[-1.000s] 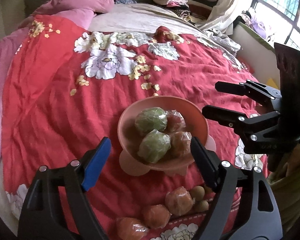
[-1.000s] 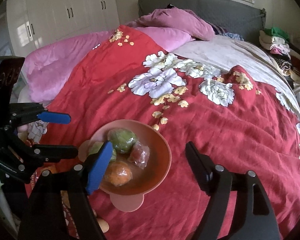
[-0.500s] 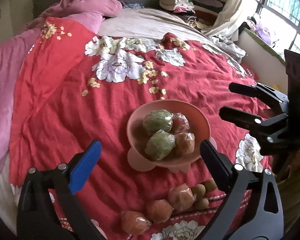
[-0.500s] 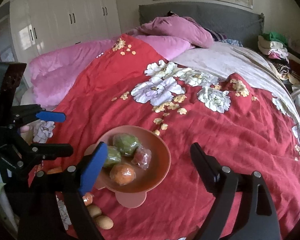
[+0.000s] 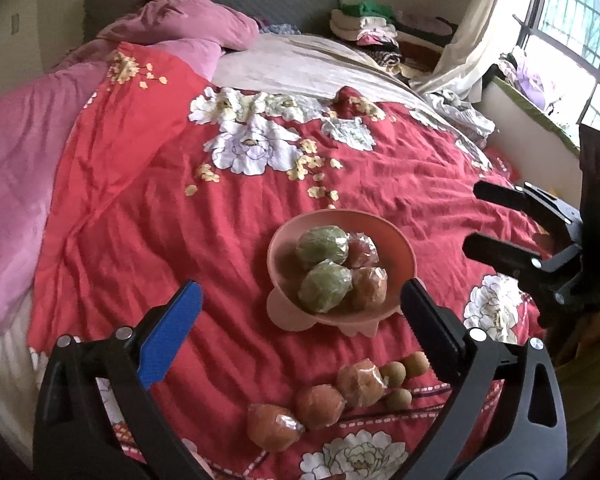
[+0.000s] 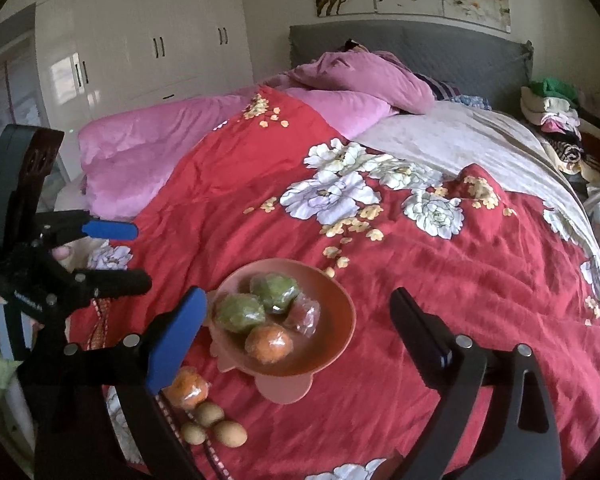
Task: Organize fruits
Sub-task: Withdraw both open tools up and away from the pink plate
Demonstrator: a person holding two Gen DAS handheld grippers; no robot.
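On the red floral quilt (image 5: 148, 216), a smooth pink bowl (image 5: 404, 248) holds four plastic-wrapped fruits. Beside it lie three wrapped oranges (image 5: 358, 378). Left gripper (image 5: 300, 312) and right gripper (image 6: 296, 320) fingers gape, empty.

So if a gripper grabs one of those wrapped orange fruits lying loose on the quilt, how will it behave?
The wrapped orange fruit is round, so a nudge would probably roll it across the soft quilt. Its shiny plastic wrap looks slippery and may slide or crinkle between fingers.

No lettering, label or number can be read in either view.
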